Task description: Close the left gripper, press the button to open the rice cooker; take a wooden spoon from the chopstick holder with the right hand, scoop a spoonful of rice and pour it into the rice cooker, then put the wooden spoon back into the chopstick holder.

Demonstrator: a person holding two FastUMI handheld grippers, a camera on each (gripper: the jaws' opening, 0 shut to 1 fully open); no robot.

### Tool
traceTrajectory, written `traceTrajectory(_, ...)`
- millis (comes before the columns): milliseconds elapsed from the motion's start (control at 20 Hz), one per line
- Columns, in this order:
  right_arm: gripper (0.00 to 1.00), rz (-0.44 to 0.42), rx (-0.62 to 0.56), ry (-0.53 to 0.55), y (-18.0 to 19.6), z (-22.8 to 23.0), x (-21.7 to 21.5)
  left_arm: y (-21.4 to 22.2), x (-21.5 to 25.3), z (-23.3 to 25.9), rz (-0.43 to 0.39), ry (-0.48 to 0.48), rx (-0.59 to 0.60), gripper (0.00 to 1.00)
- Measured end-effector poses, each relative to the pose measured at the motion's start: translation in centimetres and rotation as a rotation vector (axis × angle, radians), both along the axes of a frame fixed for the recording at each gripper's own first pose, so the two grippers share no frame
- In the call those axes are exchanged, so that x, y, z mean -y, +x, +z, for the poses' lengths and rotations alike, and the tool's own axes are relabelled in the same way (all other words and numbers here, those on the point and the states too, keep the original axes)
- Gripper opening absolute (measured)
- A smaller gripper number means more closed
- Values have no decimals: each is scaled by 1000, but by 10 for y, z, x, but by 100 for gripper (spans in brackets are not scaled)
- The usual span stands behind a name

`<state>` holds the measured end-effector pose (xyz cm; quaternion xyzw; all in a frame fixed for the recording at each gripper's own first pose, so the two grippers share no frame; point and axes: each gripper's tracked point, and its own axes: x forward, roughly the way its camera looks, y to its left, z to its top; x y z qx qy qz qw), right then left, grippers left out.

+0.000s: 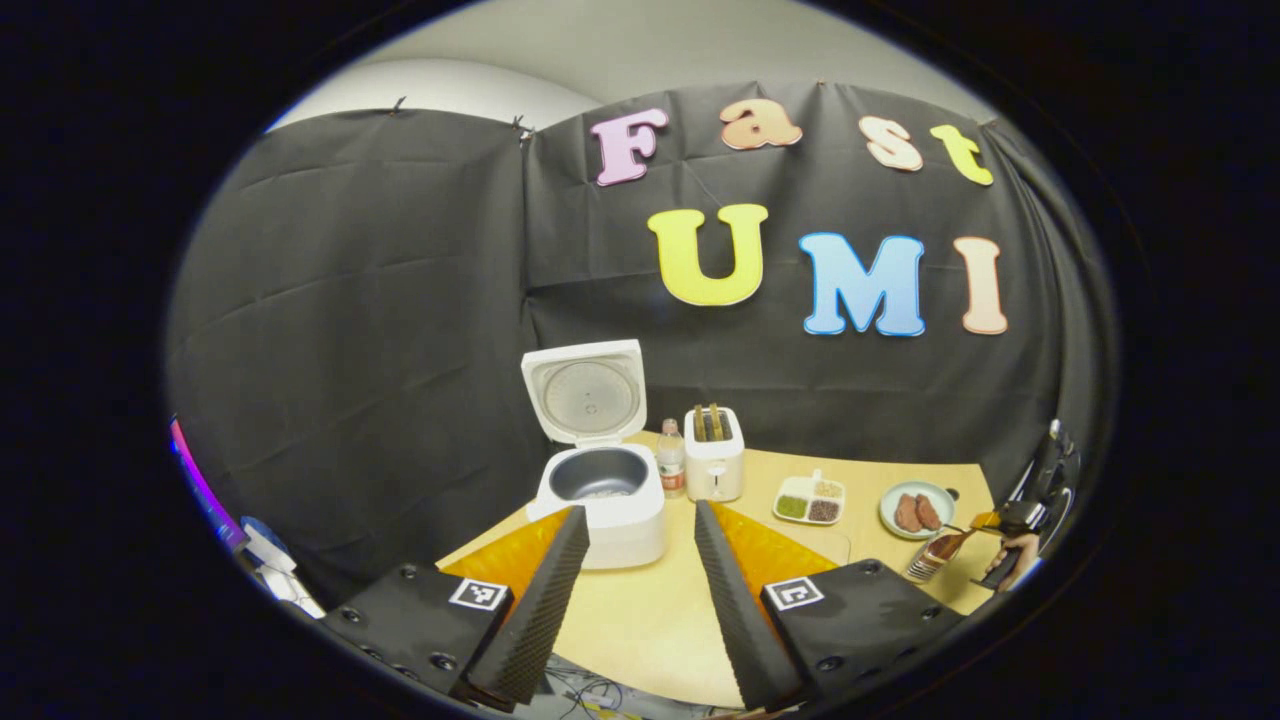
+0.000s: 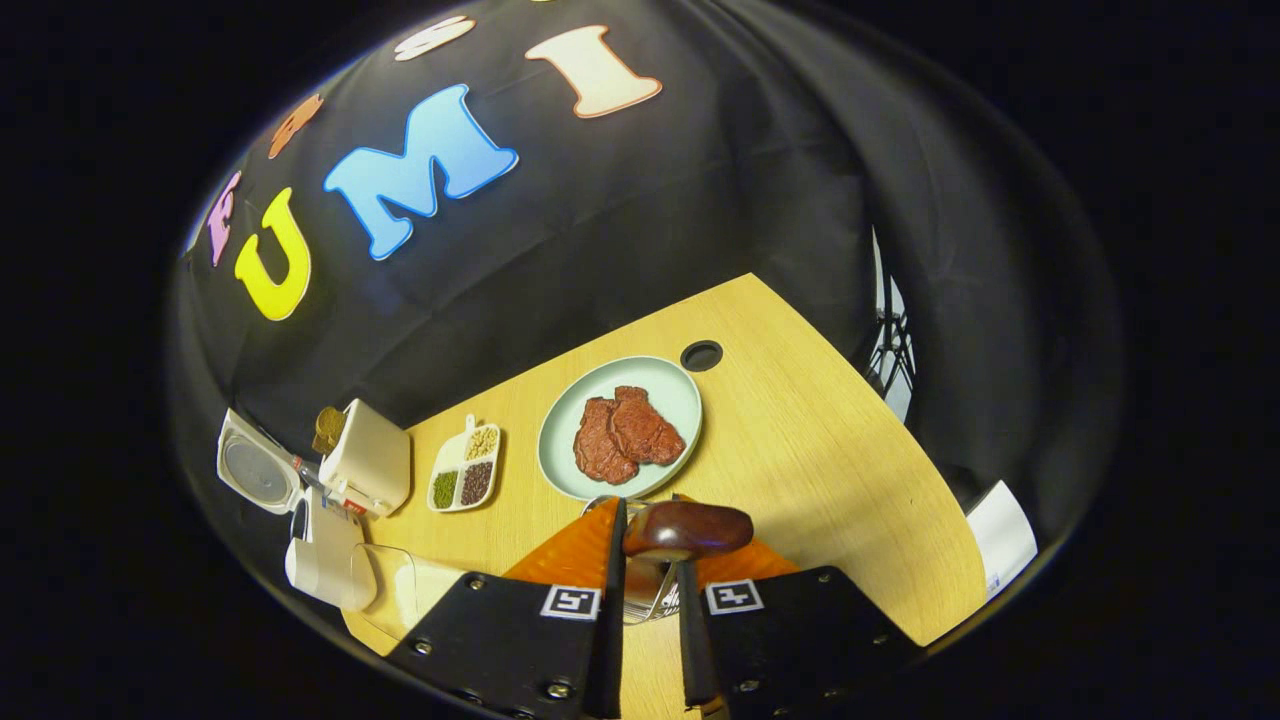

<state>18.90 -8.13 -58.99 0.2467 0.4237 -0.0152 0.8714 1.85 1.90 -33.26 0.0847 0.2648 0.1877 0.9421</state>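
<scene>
Wooden spoon pinched between your right gripper fingers above the chopstick holder, your left gripper spread wide facing the open rice cooker.

- A staged recording booth, not a real kitchen: black cloth wall hung behind a wooden tabletop.
- Kitchen props on it: open rice cooker, toaster, plate of meat.

— How is the rice cooker seen?
— White, lid raised upright, the dark inner pot exposed, standing on the table's left.
— And the wooden spoon?
— Its dark brown bowl is seen above the wire chopstick holder, near the table's front edge.
</scene>
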Motion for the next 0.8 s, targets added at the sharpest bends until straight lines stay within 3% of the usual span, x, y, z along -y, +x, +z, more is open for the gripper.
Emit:
traceTrajectory(50,24,5,1,-15,-1,0,2,0,-1,-1,-1,1,1,82)
traceTrajectory(100,25,-3,7,-28,1,2,5,-1,-1,2,0,1,4,75)
traceTrajectory(150,26,-18,20,-33,3,8,8,-2,-2,2,2,0,8,81)
traceTrajectory(200,30,-29,35,-30,5,13,10,-2,-4,2,4,-3,11,78)
traceTrajectory(250,37,-39,37,-39,2,17,14,-3,-4,0,4,-8,12,75)
traceTrajectory(300,61,-35,34,-39,-2,19,16,-2,-4,0,3,-12,14,78)
traceTrajectory(350,62,-31,34,-44,-3,20,18,-2,-5,1,0,-16,15,78)
traceTrajectory(400,70,-35,36,-56,-4,22,23,0,-4,1,-4,-21,20,81)
traceTrajectory(450,66,-48,41,-74,-7,26,30,2,-4,1,-9,-25,27,81)
traceTrajectory(500,78,-69,59,-95,-6,34,39,3,-3,4,-16,-27,33,81)
traceTrajectory(800,87,-143,299,-120,7,123,49,14,-12,8,-44,-46,69,81)
